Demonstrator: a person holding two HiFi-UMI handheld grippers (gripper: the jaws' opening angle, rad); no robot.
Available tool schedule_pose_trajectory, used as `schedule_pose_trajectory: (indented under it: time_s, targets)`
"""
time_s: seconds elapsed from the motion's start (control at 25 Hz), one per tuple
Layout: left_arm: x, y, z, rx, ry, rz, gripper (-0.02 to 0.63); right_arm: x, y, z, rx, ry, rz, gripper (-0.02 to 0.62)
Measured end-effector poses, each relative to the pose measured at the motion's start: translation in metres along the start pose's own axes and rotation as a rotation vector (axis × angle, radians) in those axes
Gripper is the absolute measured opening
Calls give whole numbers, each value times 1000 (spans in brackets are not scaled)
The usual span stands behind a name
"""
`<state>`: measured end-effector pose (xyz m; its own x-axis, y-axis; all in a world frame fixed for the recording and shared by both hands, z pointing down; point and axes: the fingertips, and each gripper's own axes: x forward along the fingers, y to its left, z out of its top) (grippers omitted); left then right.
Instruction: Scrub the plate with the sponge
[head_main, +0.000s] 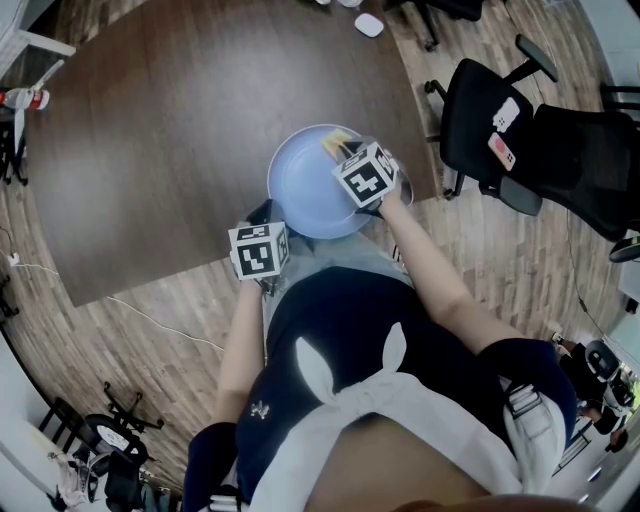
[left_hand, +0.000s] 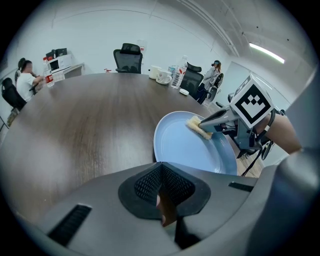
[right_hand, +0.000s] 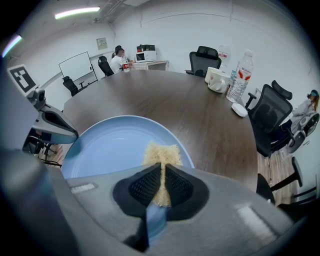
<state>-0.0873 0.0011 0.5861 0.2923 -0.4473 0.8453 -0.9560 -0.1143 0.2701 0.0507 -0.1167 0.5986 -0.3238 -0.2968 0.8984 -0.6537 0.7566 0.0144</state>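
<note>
plate (head_main: 300, 190), pale blue and round, lay flat on the dark wood-grain table (head_main: 150, 150), right at its near edge in front of the person. the sponge (right_hand: 161, 152), pale yellow and coarse, was clenched upright between the jaws of the right gripper (right_hand: 161, 170), and its free end rested on the plate's inner slope close to the far right rim. the left gripper (left_hand: 160, 167) sat at the plate's near left rim with its jaws pressed together; only a thin brown sliver showed in the seam, and nothing of the plate was between them. whether its tips touched the rim could not be told. each gripper carried a cube with black-and-white square markers, patterns only, with no letters.

across the table stood a clear bottle (right_hand: 240, 72) with a red and white label, its print too small to read, beside a white mug (right_hand: 216, 80). a black office chair (head_main: 500, 130) near the table's right side bore a white and red tag, likewise unreadable. a whiteboard (right_hand: 77, 65) stood by the far wall.
</note>
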Motion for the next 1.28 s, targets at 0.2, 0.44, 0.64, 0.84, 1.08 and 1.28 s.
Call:
schedule_pose_trajectory:
  time_s: [0.2, 0.44, 0.64, 0.84, 1.08, 1.28]
  targets:
    - [1, 1, -1, 0, -3, -8, 6, 0, 3, 1, -30, 0, -13, 25]
    - [1, 0, 0, 5, -2, -16, 6, 1, 8, 6, -29, -15, -10, 25]
    - [0, 1, -1, 8, -2, -17, 6, 3, 20, 7, -42, -15, -4, 25]
    - [0, 1, -2, 8, -3, -20, 6, 5, 28, 10, -66, -18, -3, 25]
    - [1, -1, -1, 9, -8, -22, 6, 5, 30, 12, -74, -27, -6, 25]
    - [-1, 2, -2, 7, -8, -24, 6, 6, 40, 16, -82, -23, 7, 25]
